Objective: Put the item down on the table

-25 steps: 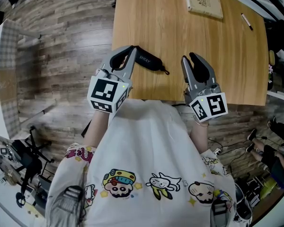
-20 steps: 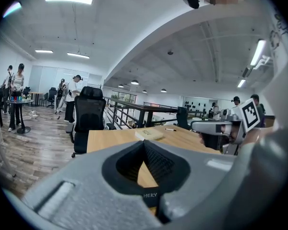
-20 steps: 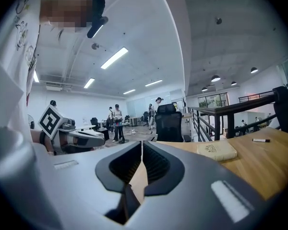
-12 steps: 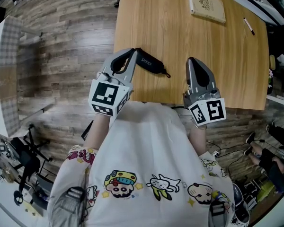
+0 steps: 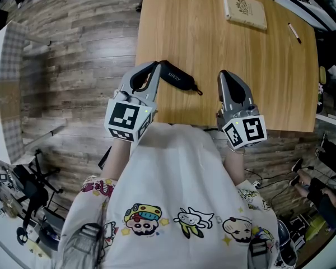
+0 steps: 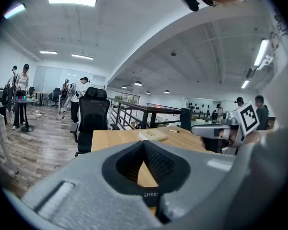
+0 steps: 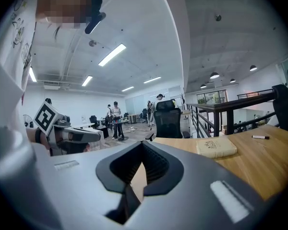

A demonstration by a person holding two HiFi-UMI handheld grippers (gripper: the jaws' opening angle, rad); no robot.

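— Wooden counter (image 5: 213, 43), what lies around on it?
— Far right, a beige book (image 5: 245, 11) and a pen (image 5: 294, 32), well apart from the black pouch (image 5: 178, 78) at near left.
— Grippers?
— The left gripper (image 5: 158, 66) pinches the pouch's end; the right gripper (image 5: 224, 74) is closed, empty.

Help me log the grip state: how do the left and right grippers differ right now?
The left gripper is shut on one end of the black pouch; the right gripper is shut on nothing. The left gripper sits by the table's left edge; the right gripper sits midway along its near edge. Both have jaws together.
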